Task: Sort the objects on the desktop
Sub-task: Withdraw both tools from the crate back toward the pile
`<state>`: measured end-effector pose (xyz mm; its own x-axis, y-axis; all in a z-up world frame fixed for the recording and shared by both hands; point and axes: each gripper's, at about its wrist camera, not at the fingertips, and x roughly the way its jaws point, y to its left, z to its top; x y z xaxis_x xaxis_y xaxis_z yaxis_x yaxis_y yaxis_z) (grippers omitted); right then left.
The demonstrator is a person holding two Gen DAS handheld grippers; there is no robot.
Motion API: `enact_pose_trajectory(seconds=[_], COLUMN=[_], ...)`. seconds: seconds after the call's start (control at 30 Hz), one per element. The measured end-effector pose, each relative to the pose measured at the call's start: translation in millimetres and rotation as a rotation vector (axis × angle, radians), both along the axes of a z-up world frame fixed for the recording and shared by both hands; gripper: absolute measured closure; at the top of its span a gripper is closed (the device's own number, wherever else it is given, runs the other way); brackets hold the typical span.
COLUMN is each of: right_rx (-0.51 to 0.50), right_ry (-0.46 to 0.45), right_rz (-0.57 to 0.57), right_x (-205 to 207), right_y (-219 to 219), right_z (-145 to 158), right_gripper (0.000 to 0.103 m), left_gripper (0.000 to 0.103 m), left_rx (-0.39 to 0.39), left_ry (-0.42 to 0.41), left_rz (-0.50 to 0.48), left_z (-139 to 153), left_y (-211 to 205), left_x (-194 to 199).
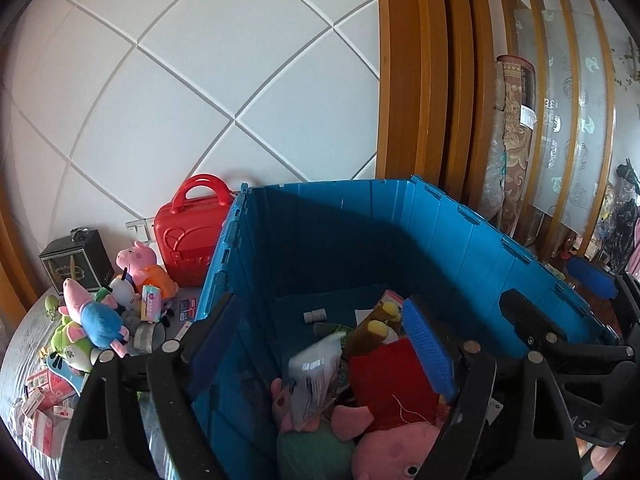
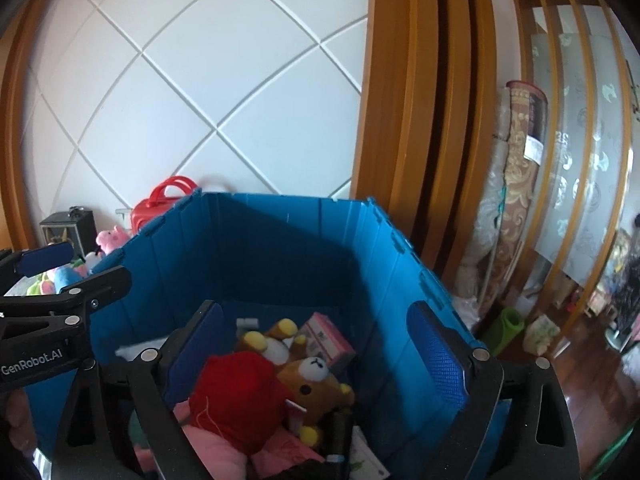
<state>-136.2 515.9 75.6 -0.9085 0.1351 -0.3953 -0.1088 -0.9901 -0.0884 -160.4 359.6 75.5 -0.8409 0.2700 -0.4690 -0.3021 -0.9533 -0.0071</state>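
Sorting looks maybe halfway done. Blue crate point(image 1: 400, 240) already holds a red plush point(image 2: 240, 400), a brown bear point(image 2: 316, 380), a pink box point(image 2: 328, 340) and pink pig toys. Both tools hang over the crate with jaws spread wide and nothing pinched: left tool point(image 1: 320, 348), right tool point(image 2: 316, 352). A white packet point(image 1: 316, 376) shows blurred below the left one. Left on the desk point(image 1: 24, 344): pig plushies point(image 1: 140, 264), small cartons point(image 1: 40, 420), a red case point(image 1: 188, 232), a black box point(image 1: 76, 264).
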Motion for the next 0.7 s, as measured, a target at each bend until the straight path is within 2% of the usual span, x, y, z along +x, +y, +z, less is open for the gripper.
enact_pose_trajectory(seconds=[0.07,0.13,0.37,0.5,0.7], right_rx=[0.002,0.019,0.034,0.004,-0.009], right_ry=[0.018,0.038,0.128,0.174,0.210], right_rz=[-0.002,-0.006,-0.003,0.053,0.158], right_x=[4.8,9.4,24.1,25.0,27.4], right_y=[-1.4,-5.2,-23.8,-45.6,-89.5], right_z=[0.8,0.9,5.3,8.2,12.7], right_gripper=[0.000,0.000,0.000,0.000,0.000], left_gripper=[0.018,0.011,0.004,0.004,0.004], left_rx=[-0.001,0.006,0.009,-0.007,0.015], left_ry=[0.017,0.031,0.133,0.184,0.197], left_rz=[0.016,0.039,0.131,0.205,0.274], left_z=[0.7,1.6,9.5,13.1,13.5], left_y=[-4.3,-11.2,-46.1,-70.9,-117.3], left_x=[5.8,11.1,39.5,50.9,58.4])
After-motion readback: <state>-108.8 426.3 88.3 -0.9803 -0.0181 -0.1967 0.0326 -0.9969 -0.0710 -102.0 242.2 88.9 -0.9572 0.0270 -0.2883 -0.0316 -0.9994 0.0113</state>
